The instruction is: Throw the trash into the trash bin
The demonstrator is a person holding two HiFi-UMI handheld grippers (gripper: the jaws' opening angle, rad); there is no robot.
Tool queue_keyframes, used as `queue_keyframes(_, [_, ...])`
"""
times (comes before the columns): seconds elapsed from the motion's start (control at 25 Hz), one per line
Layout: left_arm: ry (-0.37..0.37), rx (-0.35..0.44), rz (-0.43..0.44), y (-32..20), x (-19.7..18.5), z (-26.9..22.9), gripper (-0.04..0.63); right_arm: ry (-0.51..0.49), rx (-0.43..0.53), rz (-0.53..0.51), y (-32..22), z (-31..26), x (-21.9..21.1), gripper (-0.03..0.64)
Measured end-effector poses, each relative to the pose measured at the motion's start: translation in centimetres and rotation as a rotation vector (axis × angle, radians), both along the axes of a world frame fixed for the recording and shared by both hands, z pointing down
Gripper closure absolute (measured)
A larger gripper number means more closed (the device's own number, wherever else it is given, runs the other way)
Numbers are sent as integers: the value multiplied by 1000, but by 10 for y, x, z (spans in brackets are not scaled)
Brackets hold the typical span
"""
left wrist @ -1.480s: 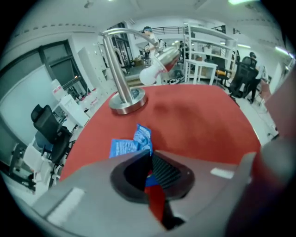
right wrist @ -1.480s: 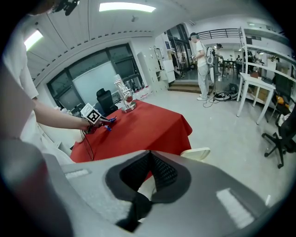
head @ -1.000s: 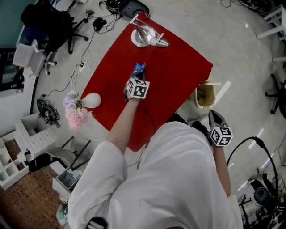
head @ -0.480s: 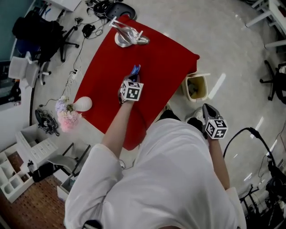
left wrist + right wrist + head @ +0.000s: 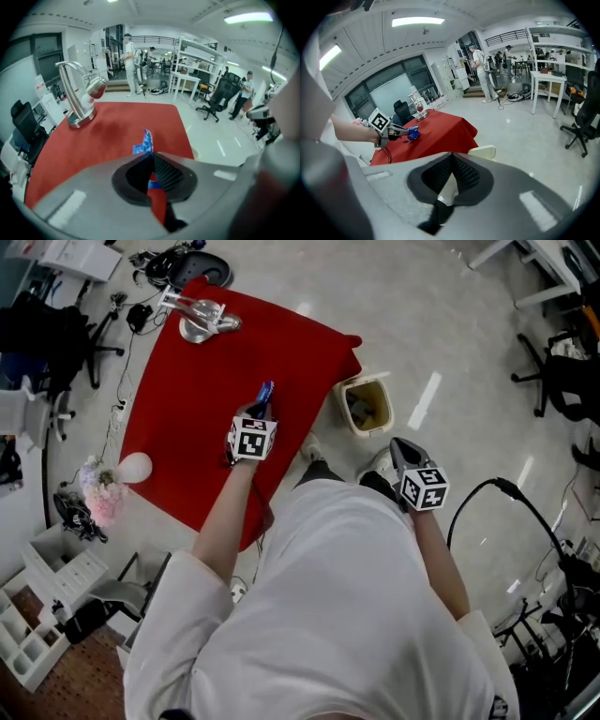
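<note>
A blue crumpled wrapper (image 5: pixel 266 392) hangs over the red table (image 5: pixel 187 399), with my left gripper (image 5: pixel 261 407) shut on it. In the left gripper view the wrapper (image 5: pixel 147 143) sticks out above the closed jaws. A cream trash bin (image 5: pixel 366 405) with rubbish inside stands on the floor just off the table's right edge. My right gripper (image 5: pixel 397 444) is near the bin, its jaws together with nothing between them. In the right gripper view the bin's rim (image 5: pixel 483 151) lies just past the jaws, and the left gripper (image 5: pixel 404 132) with the wrapper (image 5: pixel 413 133) shows at the left.
A metal tap on a round base (image 5: pixel 199 317) stands at the table's far end. A white vase with pink flowers (image 5: pixel 105 491) sits by the left corner. Office chairs (image 5: pixel 562 381), cables and shelving surround the table on the grey floor.
My left gripper has carried the wrapper across the table toward its right edge and the bin. The right gripper has shifted a little closer to the bin.
</note>
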State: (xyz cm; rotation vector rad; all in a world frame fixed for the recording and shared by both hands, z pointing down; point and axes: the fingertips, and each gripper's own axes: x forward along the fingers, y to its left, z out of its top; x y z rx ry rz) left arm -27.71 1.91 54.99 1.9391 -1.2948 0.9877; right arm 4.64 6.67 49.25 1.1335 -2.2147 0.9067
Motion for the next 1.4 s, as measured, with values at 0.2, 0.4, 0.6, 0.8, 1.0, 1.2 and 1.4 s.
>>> queue_keyframes(0.2, [8,-9,39,4,40,-6,591,-9,-2,10,-2,-2,23,617])
queue_keyframes(0.4, [16,-20,92,11,81,-7,590,-23,-10,18,0,3,42,617])
queue_keyframes(0.6, [43,-52,125,15,120,-7,590,-32,-28,35,1,9,63,617])
queue_keyframes(0.8, [52,-71,168,19,153,-5,590,-46,-45,53,7,17,79,617])
queue_keyframes(1.0, [44,-76,210,18,188,-4,589,-49,-50,55,11,21,99,617])
queue_keyframes(1.2, [43,-83,239,18,218,-1,591,-50,-55,74,13,24,124,617])
queue_keyframes(1.4, [44,-103,268,21,247,8,589,-49,-67,95,14,30,151,617])
